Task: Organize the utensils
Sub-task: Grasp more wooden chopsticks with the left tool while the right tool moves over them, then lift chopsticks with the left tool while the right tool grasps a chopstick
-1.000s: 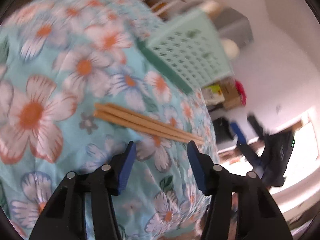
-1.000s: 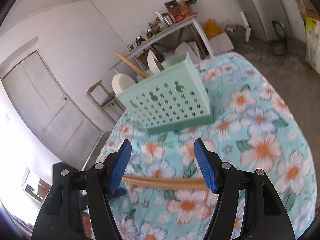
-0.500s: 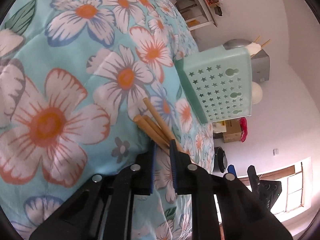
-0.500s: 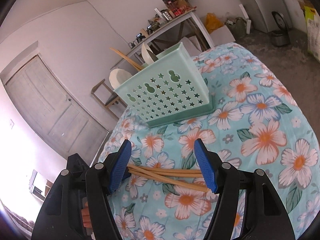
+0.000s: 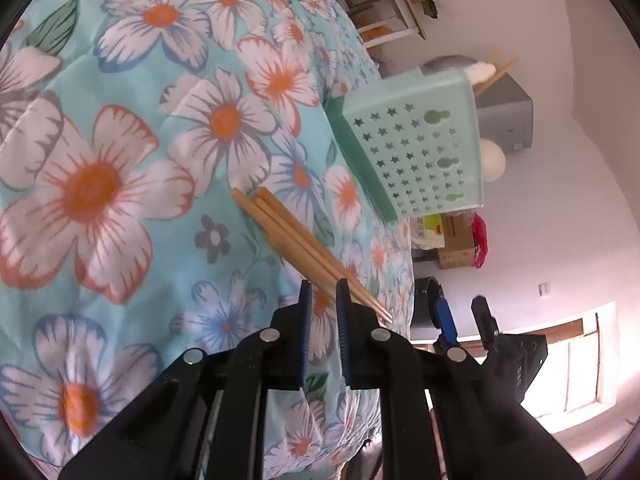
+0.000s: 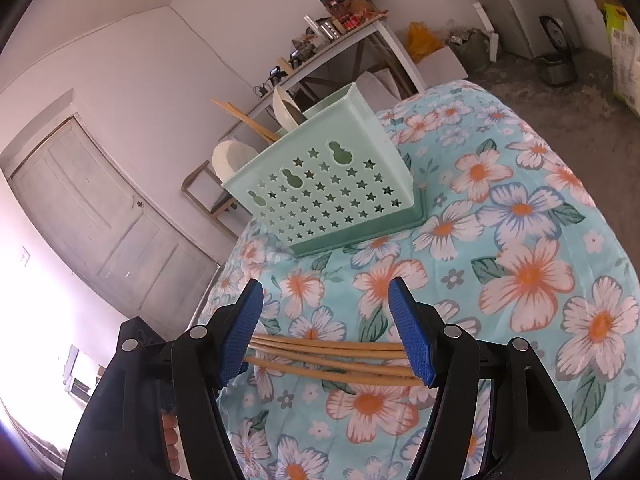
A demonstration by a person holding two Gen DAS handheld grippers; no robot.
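Observation:
Several wooden chopsticks [image 5: 292,236] lie together on a floral tablecloth [image 5: 120,152]. My left gripper [image 5: 322,292] is shut on the chopsticks near their thin ends. A mint green utensil basket [image 5: 420,152] with star holes stands beyond them and holds white spoons and chopsticks. In the right wrist view the chopsticks [image 6: 328,356] lie across between the fingers of my open right gripper [image 6: 326,308], with the basket [image 6: 324,196] further back. The left gripper [image 6: 132,344] shows at the chopsticks' left end.
The table edge drops off right of the chopsticks [image 5: 404,280]. Behind stand a cluttered white shelf table [image 6: 352,28], a grey door [image 6: 100,216] and cardboard boxes [image 5: 452,236] on the floor.
My left gripper went from open in front of the chopsticks to shut on them. The view then drew back a little. The right gripper stayed open over them.

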